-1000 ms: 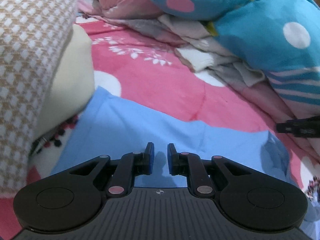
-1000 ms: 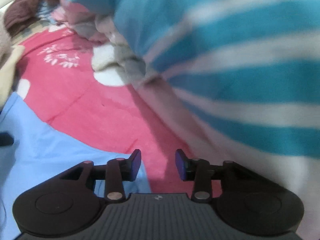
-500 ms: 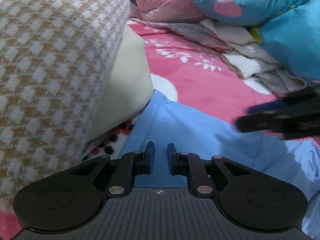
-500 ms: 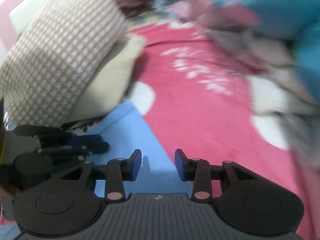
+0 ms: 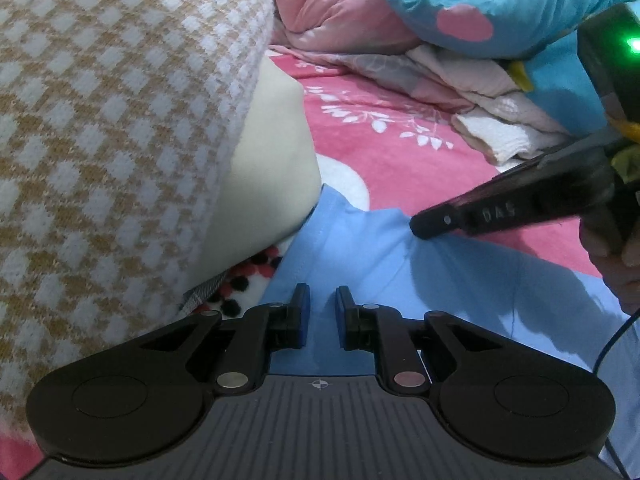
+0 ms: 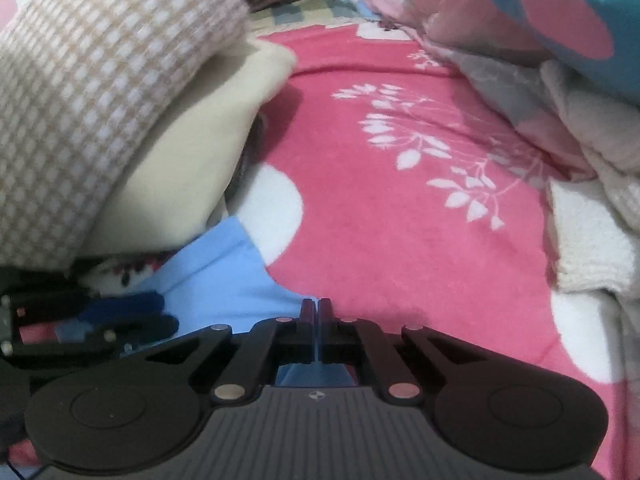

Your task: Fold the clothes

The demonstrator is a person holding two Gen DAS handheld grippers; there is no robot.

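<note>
The right gripper [image 6: 316, 312], gaping a moment ago, is now being held clamped on the blue garment's [image 6: 224, 276] edge; the left gripper [image 5: 319, 306] is being kept narrowly parted above it.

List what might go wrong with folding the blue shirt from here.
The right gripper has pinched only the edge of the blue shirt, so the cloth may slip out when lifted. The shirt's far corner lies against the cream pillow and could snag. The left gripper has no cloth between its pads.
</note>
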